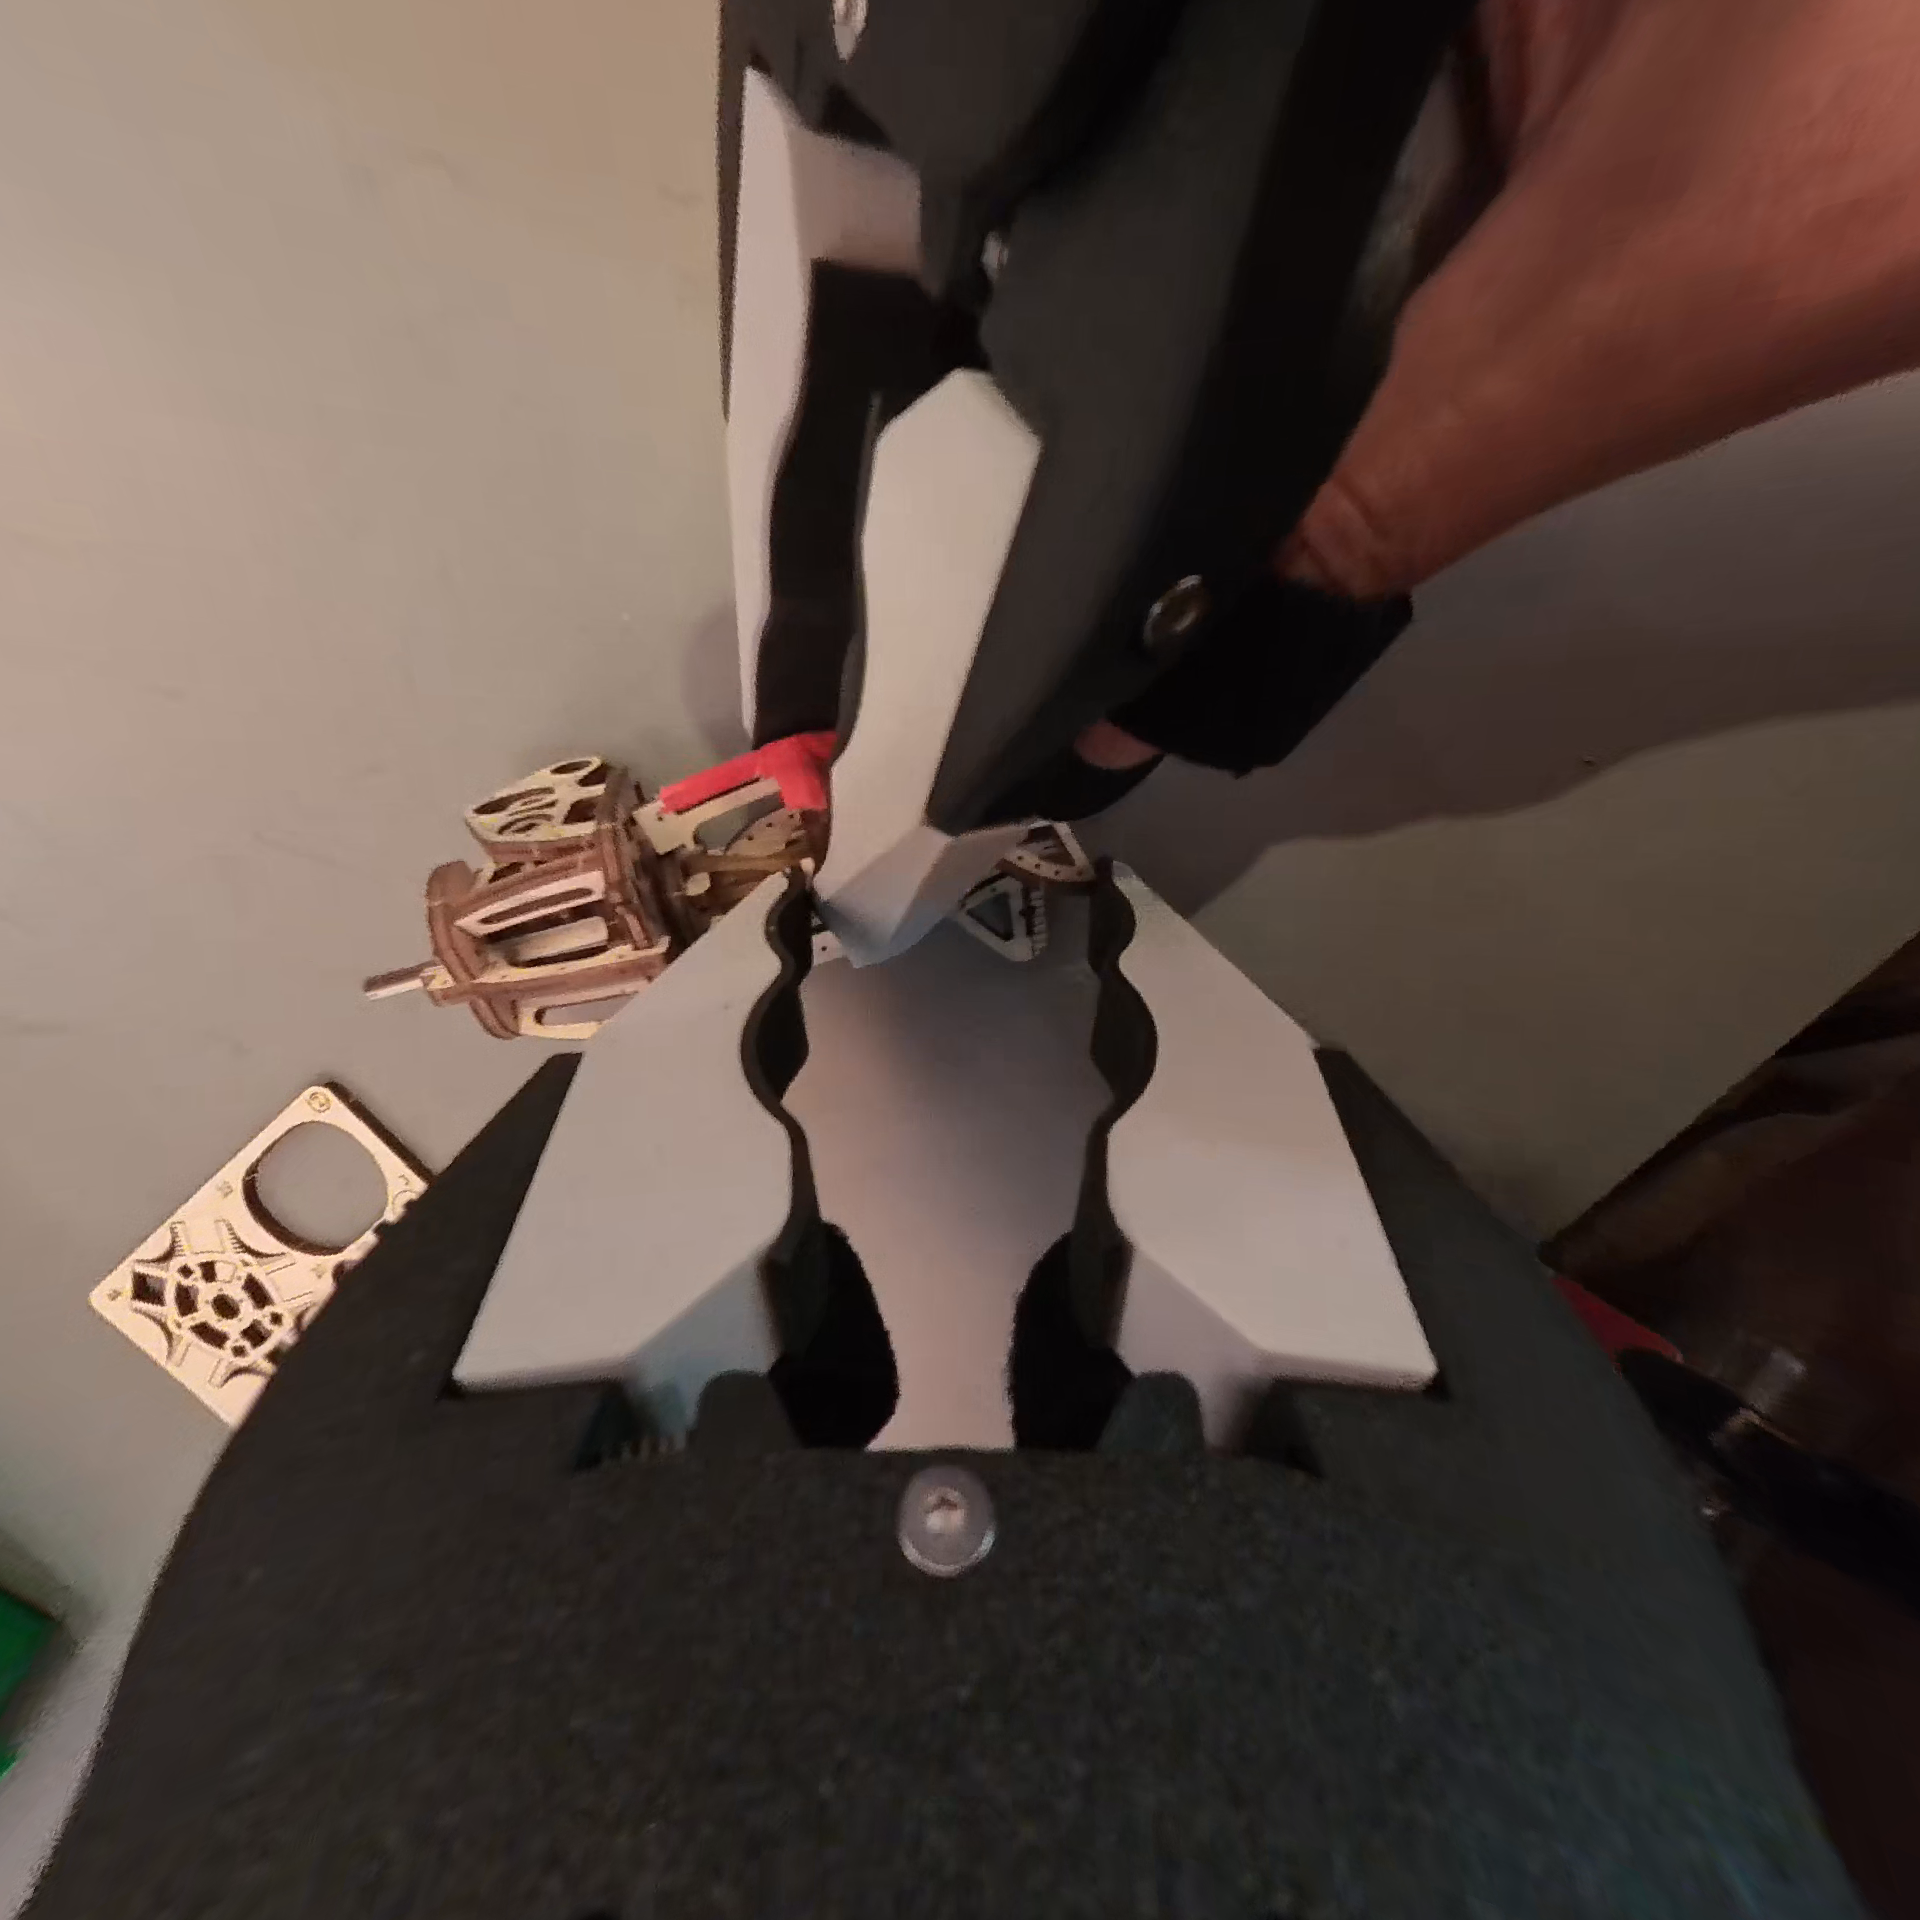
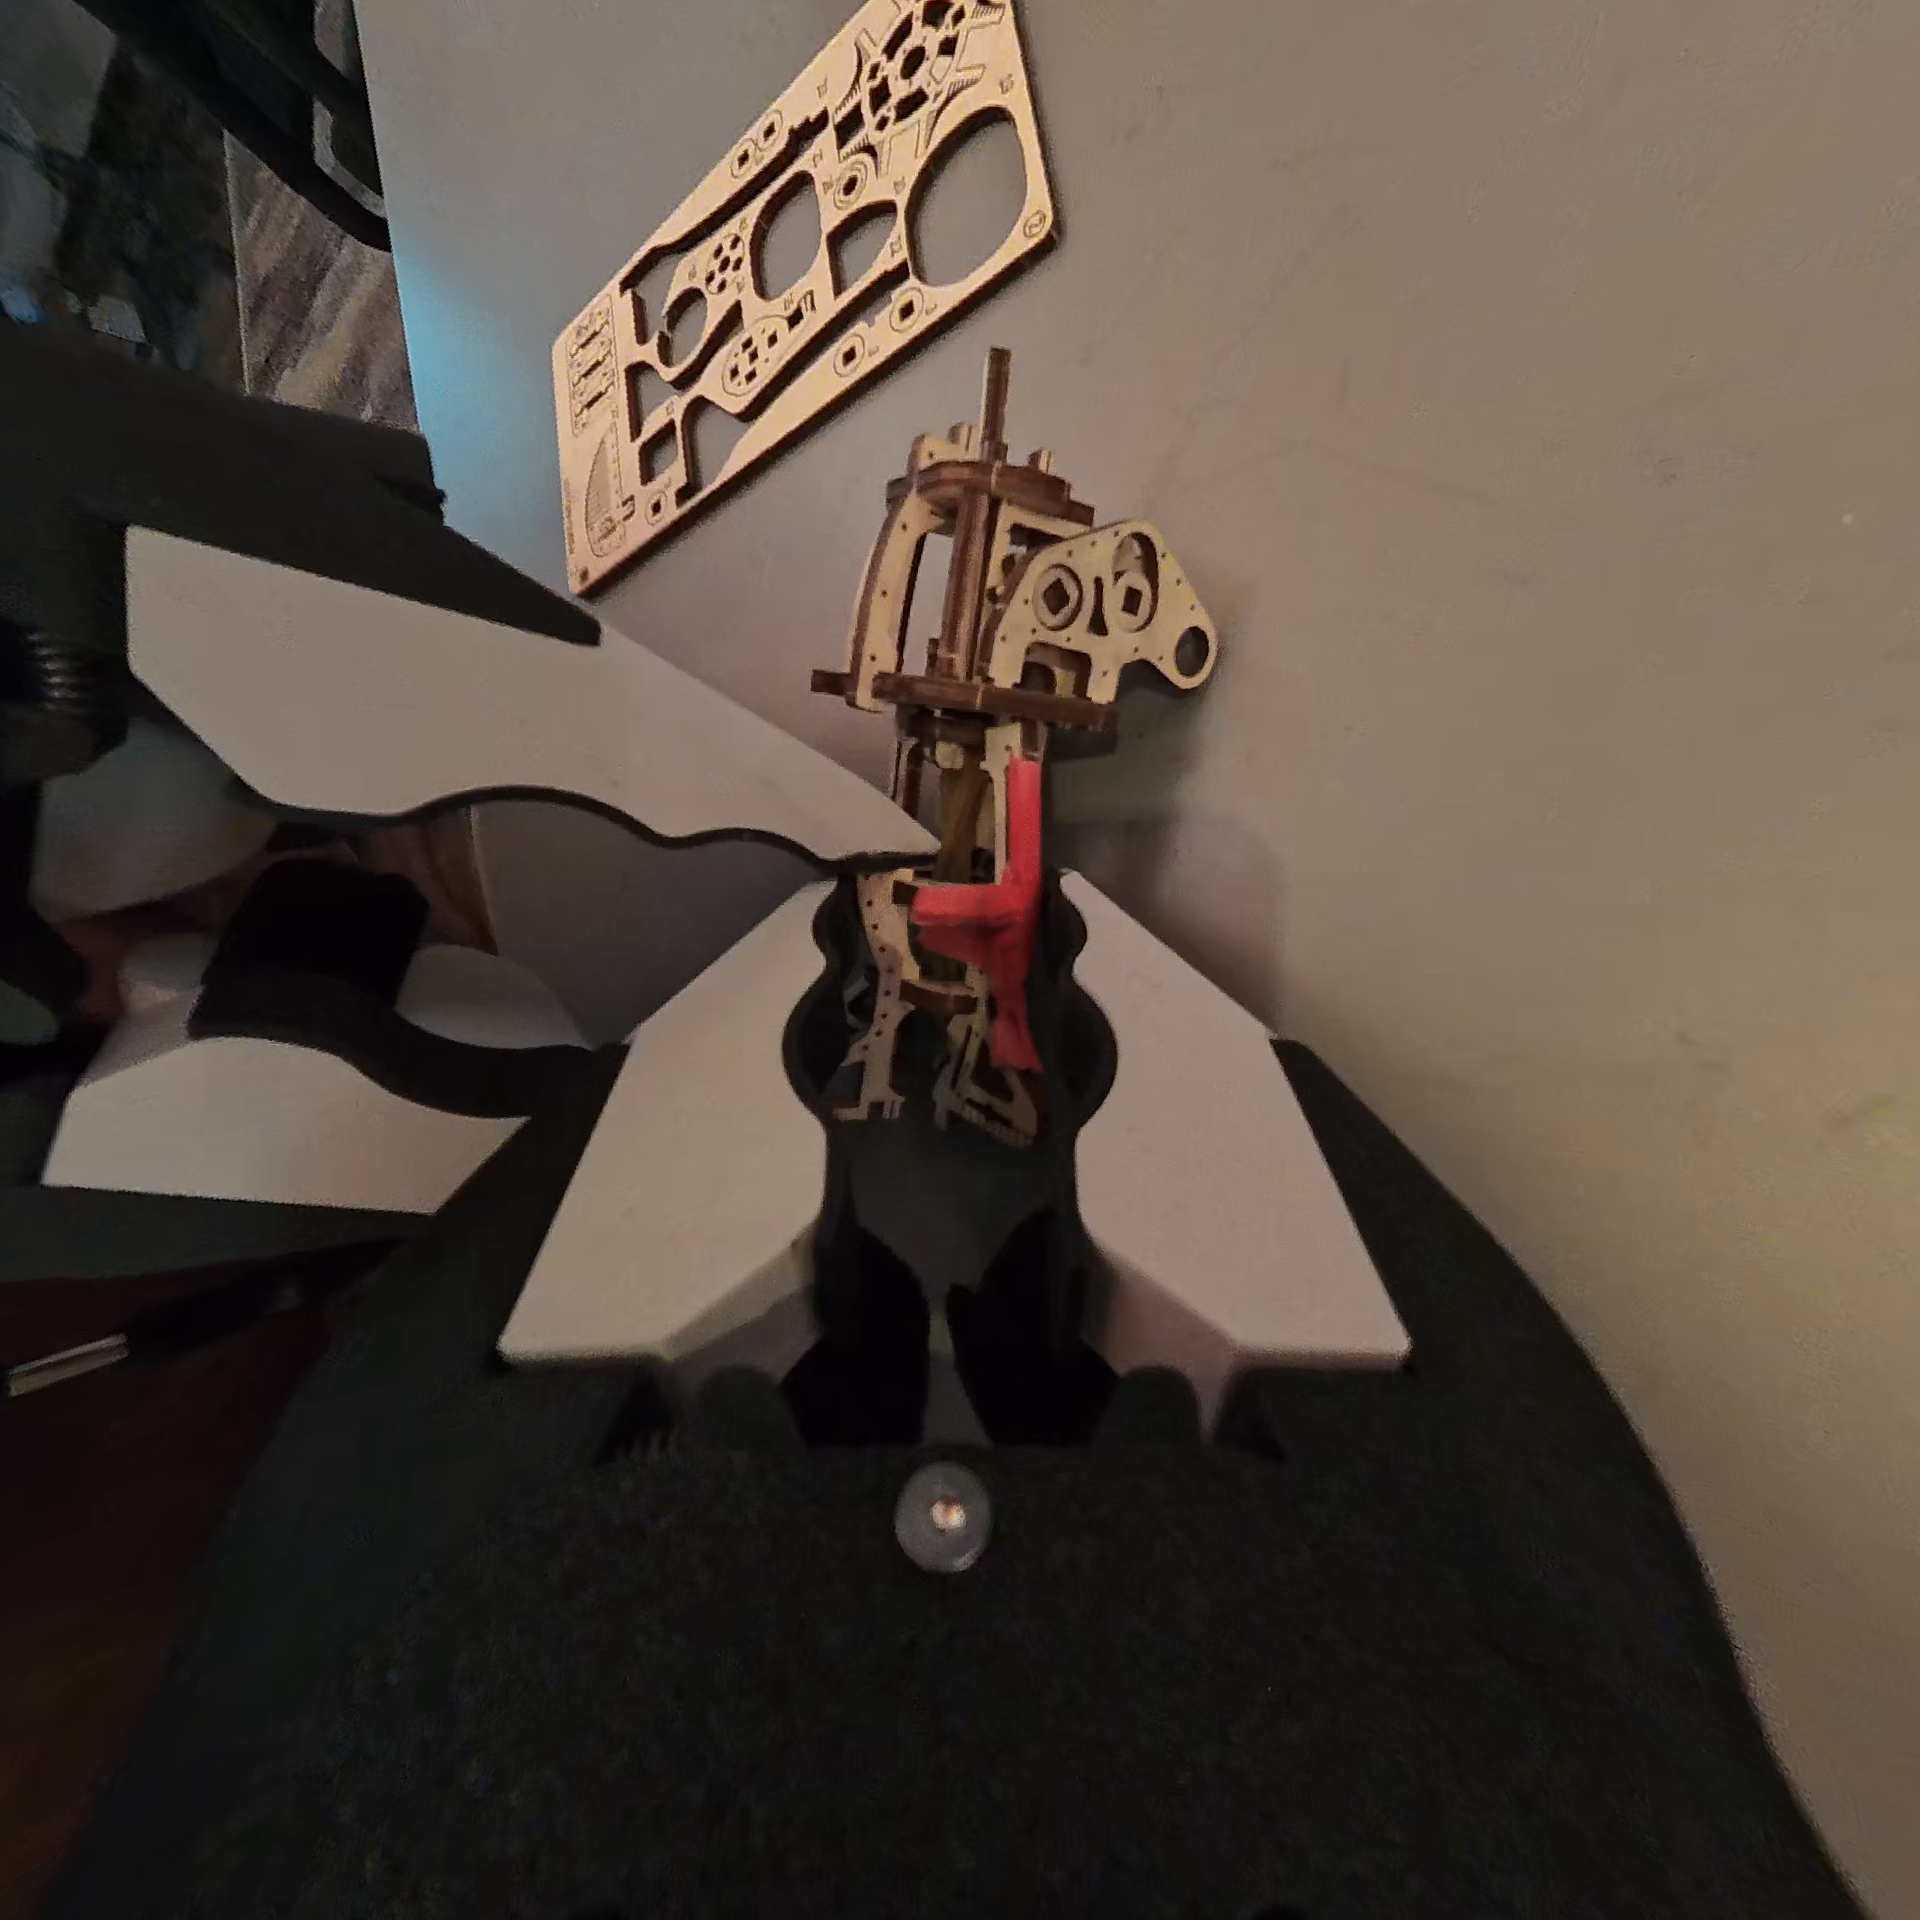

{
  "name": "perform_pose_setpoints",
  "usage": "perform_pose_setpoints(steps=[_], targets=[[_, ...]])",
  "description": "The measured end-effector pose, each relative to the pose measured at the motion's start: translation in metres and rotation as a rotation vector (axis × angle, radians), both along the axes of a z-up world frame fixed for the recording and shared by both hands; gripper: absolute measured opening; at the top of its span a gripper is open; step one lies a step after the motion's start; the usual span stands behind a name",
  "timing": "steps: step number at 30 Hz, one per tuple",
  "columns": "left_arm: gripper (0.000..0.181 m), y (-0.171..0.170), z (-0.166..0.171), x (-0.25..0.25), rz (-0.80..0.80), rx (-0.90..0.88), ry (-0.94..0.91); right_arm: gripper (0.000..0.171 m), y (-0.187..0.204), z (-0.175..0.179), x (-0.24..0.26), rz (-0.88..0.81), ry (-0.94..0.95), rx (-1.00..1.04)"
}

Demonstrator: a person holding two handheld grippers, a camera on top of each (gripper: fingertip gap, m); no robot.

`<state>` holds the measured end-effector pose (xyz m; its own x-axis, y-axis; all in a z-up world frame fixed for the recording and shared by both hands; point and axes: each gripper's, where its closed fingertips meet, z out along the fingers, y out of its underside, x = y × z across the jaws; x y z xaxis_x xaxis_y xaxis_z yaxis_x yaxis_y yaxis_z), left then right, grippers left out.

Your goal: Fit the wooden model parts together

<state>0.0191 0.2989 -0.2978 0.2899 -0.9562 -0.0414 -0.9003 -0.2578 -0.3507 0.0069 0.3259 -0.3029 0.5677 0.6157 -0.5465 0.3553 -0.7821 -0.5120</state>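
Right gripper (image 2: 951, 935) fingers (image 2: 1195, 1122) around wooden model (image 2: 997, 644), long axis forward.

Your model (image 2: 987, 748): pale laser-cut wood, partly assembled, red piece (image 2: 997, 925) on it, held off the table. Your sheet (image 2: 800, 270): flat, partly emptied.

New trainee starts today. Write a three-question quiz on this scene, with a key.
1. True or false: the right claw is shut on the wooden model.
2. The red tape sits on: A) the model B) the parts sheet C) the table.
3. Fill in: the left claw is ____, holding nothing.

Key: 1 true; 2 A; 3 open.
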Motion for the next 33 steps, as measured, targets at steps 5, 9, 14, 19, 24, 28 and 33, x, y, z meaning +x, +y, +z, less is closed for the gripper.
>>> perform_pose_setpoints(steps=[5,9,14,19,24,28,33], targets=[[0.051,0.0006,-0.0006,-0.0033,-0.017,0.007,0.066,0.034,0.0008,-0.0006,-0.0015,0.015,-0.008,0.032],[0.052,0.0017,0.0001,-0.0022,-0.025,-0.001,0.069,0.034,0.0011,0.0001,-0.0012,0.013,0.038,0.017],[0.052,0.0027,0.0008,0.0013,-0.032,-0.007,0.047,0.034,0.0010,0.0013,-0.0001,0.001,0.101,-0.019],[0.053,0.0024,-0.0002,0.0021,0.002,-0.010,-0.034,0.034,0.0007,0.0018,0.0003,0.001,0.136,-0.031],[0.052,0.0040,-0.0016,0.0057,-0.014,0.058,-0.089,0.035,0.0009,0.0020,0.0010,-0.007,0.144,-0.030],[0.052,0.0037,-0.0015,0.0058,-0.023,0.058,-0.081,0.035,0.0004,0.0022,0.0017,-0.005,0.144,-0.026],[0.051,0.0001,-0.0014,0.0016,-0.048,0.010,0.013,0.035,-0.0028,0.0016,0.0030,0.023,0.097,0.012]])
